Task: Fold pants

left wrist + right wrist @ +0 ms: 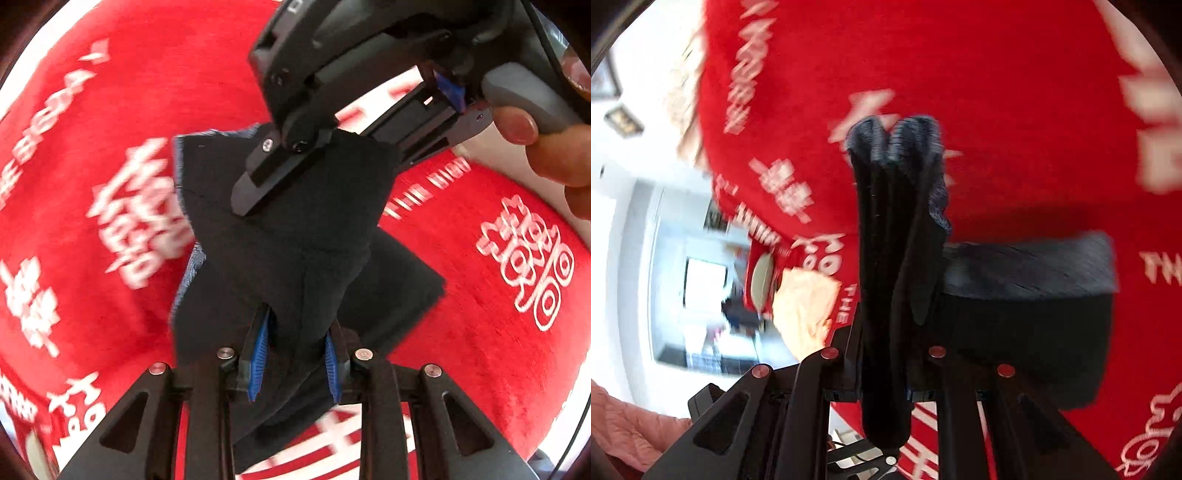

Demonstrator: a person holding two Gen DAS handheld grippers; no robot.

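Note:
The black pants (295, 236) hang bunched above a red cloth with white lettering (110, 110). My left gripper (295, 365) is shut on a lower fold of the pants, its blue pads pressing the fabric. My right gripper (273, 173) shows in the left wrist view above, shut on the pants' upper edge. In the right wrist view the pants (897, 236) rise as a pleated black bundle from between the right gripper's fingers (886, 376), with another part of the pants (1027, 295) draped to the right.
The red cloth (960, 74) covers the surface in both views. A hand (554, 147) holds the right gripper's handle. The cloth's edge, a pale object (805, 306) and a white room with a window (701, 295) lie to the left in the right wrist view.

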